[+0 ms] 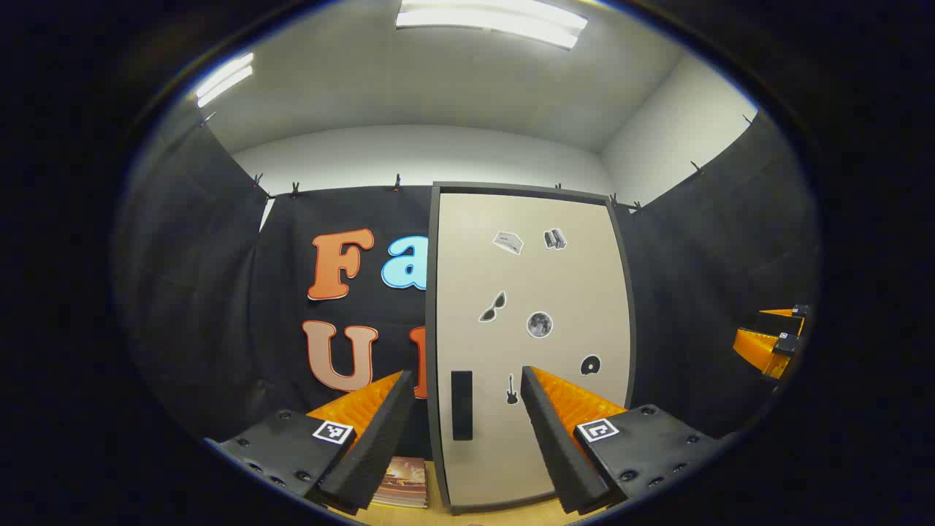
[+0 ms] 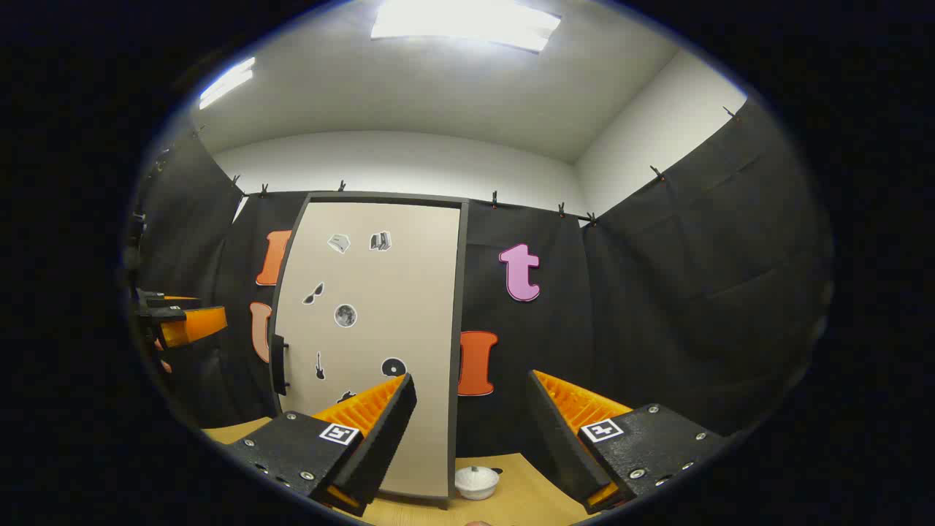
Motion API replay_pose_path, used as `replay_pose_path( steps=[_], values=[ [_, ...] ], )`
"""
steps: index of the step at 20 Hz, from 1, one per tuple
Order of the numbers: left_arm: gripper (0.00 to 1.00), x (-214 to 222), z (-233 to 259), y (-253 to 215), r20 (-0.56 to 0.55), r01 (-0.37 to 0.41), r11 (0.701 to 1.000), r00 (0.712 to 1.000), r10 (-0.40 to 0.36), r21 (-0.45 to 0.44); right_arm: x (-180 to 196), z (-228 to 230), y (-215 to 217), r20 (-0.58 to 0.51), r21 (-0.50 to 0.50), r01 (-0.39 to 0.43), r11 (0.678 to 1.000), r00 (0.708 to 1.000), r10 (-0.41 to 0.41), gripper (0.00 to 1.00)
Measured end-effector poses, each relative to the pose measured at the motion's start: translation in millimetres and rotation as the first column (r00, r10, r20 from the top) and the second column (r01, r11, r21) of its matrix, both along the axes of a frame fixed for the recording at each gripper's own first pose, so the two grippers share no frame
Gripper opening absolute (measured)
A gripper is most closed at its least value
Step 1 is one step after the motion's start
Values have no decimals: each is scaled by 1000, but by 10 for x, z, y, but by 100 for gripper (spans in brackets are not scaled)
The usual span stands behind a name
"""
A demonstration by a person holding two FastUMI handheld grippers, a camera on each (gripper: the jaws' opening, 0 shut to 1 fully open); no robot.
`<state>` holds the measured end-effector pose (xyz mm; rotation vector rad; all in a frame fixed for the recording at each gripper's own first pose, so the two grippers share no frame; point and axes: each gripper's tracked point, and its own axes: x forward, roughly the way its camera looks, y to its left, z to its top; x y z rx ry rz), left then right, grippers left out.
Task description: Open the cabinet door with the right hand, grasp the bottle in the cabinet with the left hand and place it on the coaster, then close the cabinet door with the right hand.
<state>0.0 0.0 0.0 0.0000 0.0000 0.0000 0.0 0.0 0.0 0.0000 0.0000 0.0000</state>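
Note:
The cabinet [image 1: 533, 292] stands upright straight ahead in the left gripper view, its beige door shut inside a dark frame. A black handle [image 1: 462, 404] sits low on the door's left edge. My left gripper [image 1: 466, 374] is open in front of that handle, some way off, holding nothing. In the right gripper view the same cabinet [image 2: 380, 292] is left of centre, with its handle [image 2: 278, 365] at the left edge. My right gripper [image 2: 472, 378] is open and empty, off the door's right edge. The shut door hides whatever is inside.
A small white lidded dish [image 2: 476, 482] sits on the wooden table [image 2: 526, 500] by the cabinet's right foot. A stack of booklets [image 1: 400, 482] lies left of the cabinet. Each gripper appears at the other view's edge: right gripper [image 1: 771, 343], left gripper [image 2: 182, 321].

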Motion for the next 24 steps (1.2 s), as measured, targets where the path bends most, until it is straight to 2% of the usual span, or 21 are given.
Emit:
replay_pose_path(
  steps=[2, 11, 16, 19, 23, 24],
  values=[
    [93, -5, -22, 15, -4, -4, 1000, 1000, 4, 4, 15, -31, 18, -9, 0, -3, 1000, 1000, 3, 94],
    [93, -8, -102, 68, -12, -15, 1000, 1000, 16, 17, 47, -59, 22, -15, 19, 7, 1000, 1000, -6, 94],
    [98, -10, -124, 34, -15, 2, 1000, 1000, -2, 9, 15, -45, 117, -10, 0, -13, 1000, 1000, 13, 94],
    [93, -8, -151, 40, -20, 2, 1000, 1000, -2, 6, -1, -54, 151, -11, -11, -19, 1000, 1000, 19, 94],
    [95, -31, -180, 39, -31, 17, 1000, 999, -18, -4, -7, -86, 249, -19, -25, -44, 999, 999, 44, 95],
    [93, -43, -188, 34, -32, 25, 1000, 999, -25, -10, -2, -93, 284, -20, -31, -49, 998, 999, 49, 94]
  ],
)
